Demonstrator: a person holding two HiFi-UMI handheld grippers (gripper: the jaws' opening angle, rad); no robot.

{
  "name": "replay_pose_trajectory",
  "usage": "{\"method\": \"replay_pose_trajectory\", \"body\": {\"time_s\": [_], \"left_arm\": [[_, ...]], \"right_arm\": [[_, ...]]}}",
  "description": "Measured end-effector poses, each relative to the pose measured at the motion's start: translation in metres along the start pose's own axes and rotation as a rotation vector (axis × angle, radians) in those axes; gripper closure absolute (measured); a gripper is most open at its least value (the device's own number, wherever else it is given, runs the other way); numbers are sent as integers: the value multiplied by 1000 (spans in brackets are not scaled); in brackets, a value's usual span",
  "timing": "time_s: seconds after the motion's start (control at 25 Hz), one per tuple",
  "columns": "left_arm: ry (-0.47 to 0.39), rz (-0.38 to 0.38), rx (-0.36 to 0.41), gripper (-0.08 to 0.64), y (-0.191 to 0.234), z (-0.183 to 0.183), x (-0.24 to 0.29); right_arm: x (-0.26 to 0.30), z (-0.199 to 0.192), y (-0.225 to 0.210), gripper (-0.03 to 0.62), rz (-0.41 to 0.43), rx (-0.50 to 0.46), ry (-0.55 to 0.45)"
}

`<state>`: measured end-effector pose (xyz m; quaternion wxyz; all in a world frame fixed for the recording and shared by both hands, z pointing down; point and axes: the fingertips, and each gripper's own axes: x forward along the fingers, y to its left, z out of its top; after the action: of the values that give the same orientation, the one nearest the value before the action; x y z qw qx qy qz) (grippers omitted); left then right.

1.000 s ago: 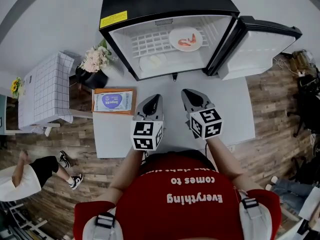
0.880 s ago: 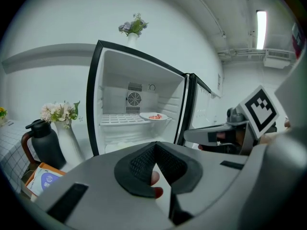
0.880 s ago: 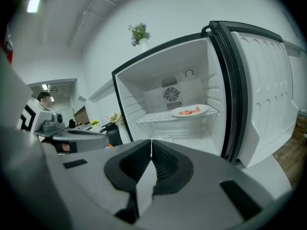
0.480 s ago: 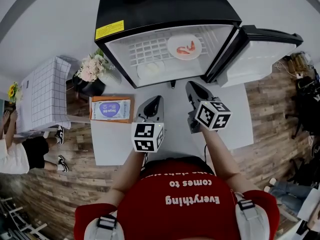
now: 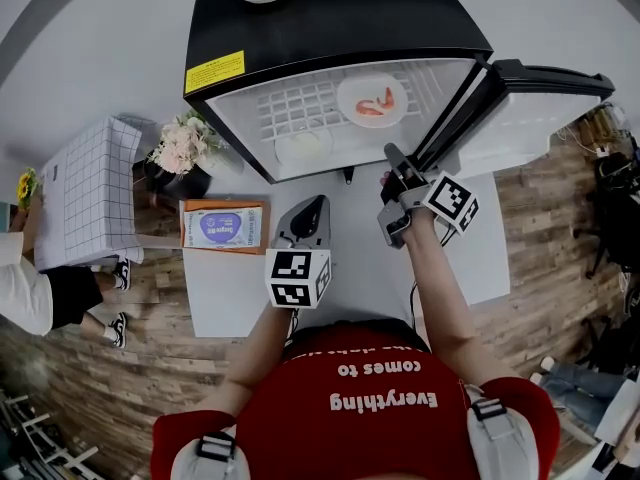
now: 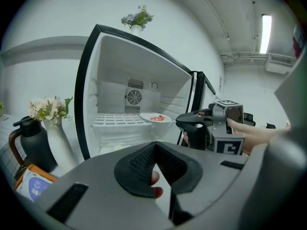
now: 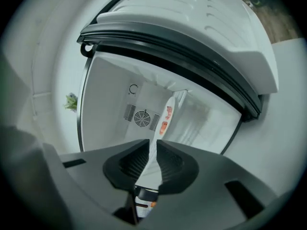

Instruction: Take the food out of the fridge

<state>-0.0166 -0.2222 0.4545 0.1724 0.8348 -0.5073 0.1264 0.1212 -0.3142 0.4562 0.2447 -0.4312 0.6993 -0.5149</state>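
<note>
Before the open fridge [image 5: 330,28], the right tongs [image 5: 392,155] have rolled sideways and advanced toward the plate of shrimp [image 5: 371,100] on the wire shelf. Their jaws have just been parting and are empty, likely readying a grasp. The left tongs [image 5: 318,204] hang closed.

Wood-plank floor [image 5: 560,263]; pale grey wall [image 5: 80,48]; white table [image 5: 225,288]; grid-patterned side table [image 5: 85,193]; ceiling strip light [image 6: 265,32] lit.

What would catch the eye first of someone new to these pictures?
The black fridge stands open at the top of the head view, door swung right. On its wire shelf lies a white plate of red food; pale flowers stand left of the fridge.
</note>
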Motion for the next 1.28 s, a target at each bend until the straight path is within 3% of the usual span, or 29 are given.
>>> {"method": "replay_pose_trajectory", "body": {"time_s": [0.16, 0.44, 0.84, 0.96, 1.08, 1.28], "left_arm": [[8, 4, -3, 560, 4, -2, 3], [22, 12, -9, 560, 10, -6, 4], [33, 36, -25, 560, 21, -13, 2], [37, 36, -22, 560, 20, -13, 1], [37, 35, -23, 560, 20, -13, -2], [24, 45, -20, 560, 24, -10, -7]], "right_arm": [[17, 14, -7, 511, 15, 88, -23], [47, 27, -32, 466, -65, 113, -33], [61, 33, -48, 472, -8, 289, -65], [62, 34, -41, 541, 60, 318, -76], [61, 34, -41, 551, 85, 361, -79], [54, 30, -35, 561, 102, 355, -62]]}}
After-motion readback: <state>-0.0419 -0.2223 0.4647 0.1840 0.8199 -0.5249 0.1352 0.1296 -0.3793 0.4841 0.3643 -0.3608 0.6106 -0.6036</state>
